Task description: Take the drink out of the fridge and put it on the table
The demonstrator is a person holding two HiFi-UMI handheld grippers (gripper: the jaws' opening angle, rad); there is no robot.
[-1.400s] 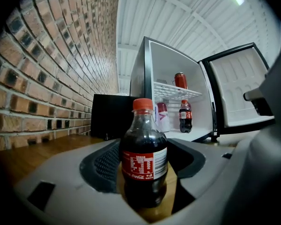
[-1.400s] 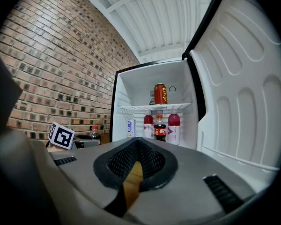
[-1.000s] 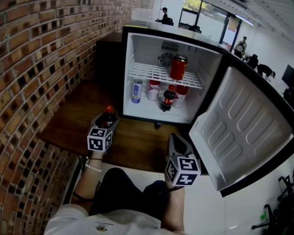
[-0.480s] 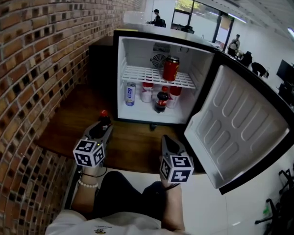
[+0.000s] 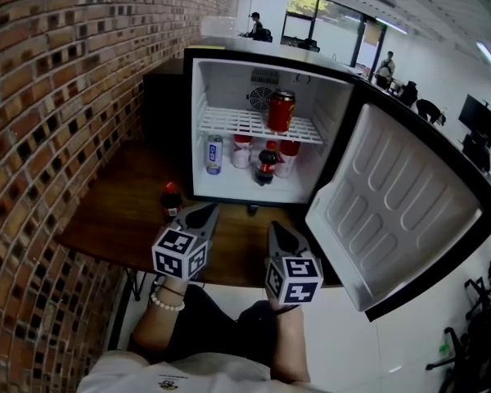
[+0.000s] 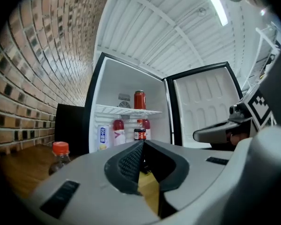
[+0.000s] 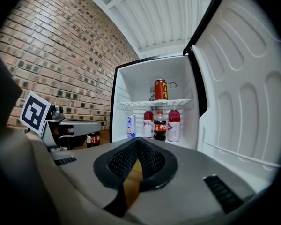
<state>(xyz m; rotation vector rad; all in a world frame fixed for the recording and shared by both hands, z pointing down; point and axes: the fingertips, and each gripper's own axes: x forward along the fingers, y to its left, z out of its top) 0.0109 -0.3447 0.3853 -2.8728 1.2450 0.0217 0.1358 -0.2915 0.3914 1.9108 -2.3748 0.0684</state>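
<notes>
A small cola bottle [image 5: 171,200] with a red cap stands upright on the wooden table [image 5: 123,211], left of the open fridge [image 5: 254,129]. My left gripper [image 5: 204,211] is just right of the bottle and apart from it, jaws shut and empty. The left gripper view has the bottle [image 6: 59,156] low at the left, off the shut jaws' line [image 6: 143,146]. My right gripper [image 5: 275,229] hovers over the table's front edge, shut and empty [image 7: 137,145]. The right gripper view also catches the bottle [image 7: 92,138] behind the left gripper [image 7: 70,125].
Inside the fridge a red can [image 5: 281,110] stands on the wire shelf. Below it are a blue-white can [image 5: 214,154], another cola bottle [image 5: 266,162] and red bottles [image 5: 242,150]. The fridge door [image 5: 393,211] swings wide to the right. A brick wall [image 5: 57,97] runs along the left.
My left gripper let go of the cola bottle, drew back and to the right, and its jaws closed. The bottle stays standing on the table. The right gripper barely moved.
</notes>
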